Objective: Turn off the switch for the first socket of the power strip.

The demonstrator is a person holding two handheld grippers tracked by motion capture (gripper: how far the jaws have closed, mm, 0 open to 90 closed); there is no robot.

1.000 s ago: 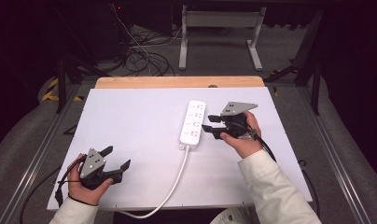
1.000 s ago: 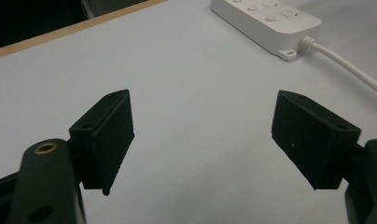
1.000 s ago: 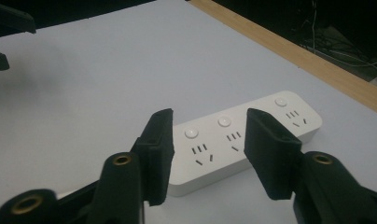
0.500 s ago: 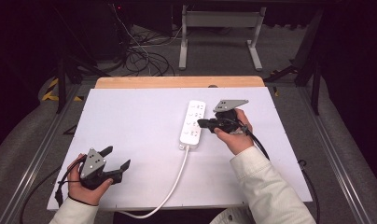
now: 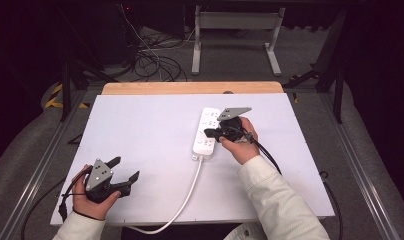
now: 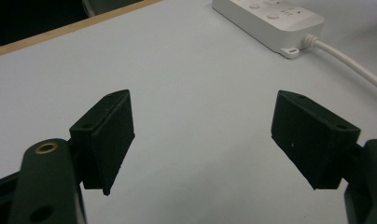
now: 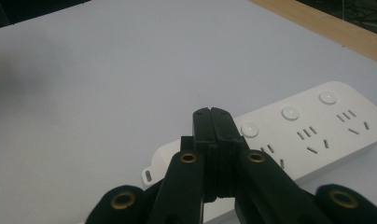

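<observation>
Your right gripper sits over the white power strip near the middle of the tabletop, a little right of center. Its fingers are pressed flat together with nothing between them, and their tips point at the strip's near end, just beside the first round button in the row of 3. Whether the tips touch the strip's surface, you cannot tell from here. The grey plate on top of this gripper tilts above the strip's far half.

The power strip lies lengthwise, running away from you, with its white cord leaving the near end and curving down off the front edge of the tabletop.

Your left gripper rests low at the front left corner, well apart from the strip. Its fingers stand wide, with bare tabletop between them; in the left gripper view the strip's cord end shows at the upper right.

A wooden edge borders the far side of the tabletop.
</observation>
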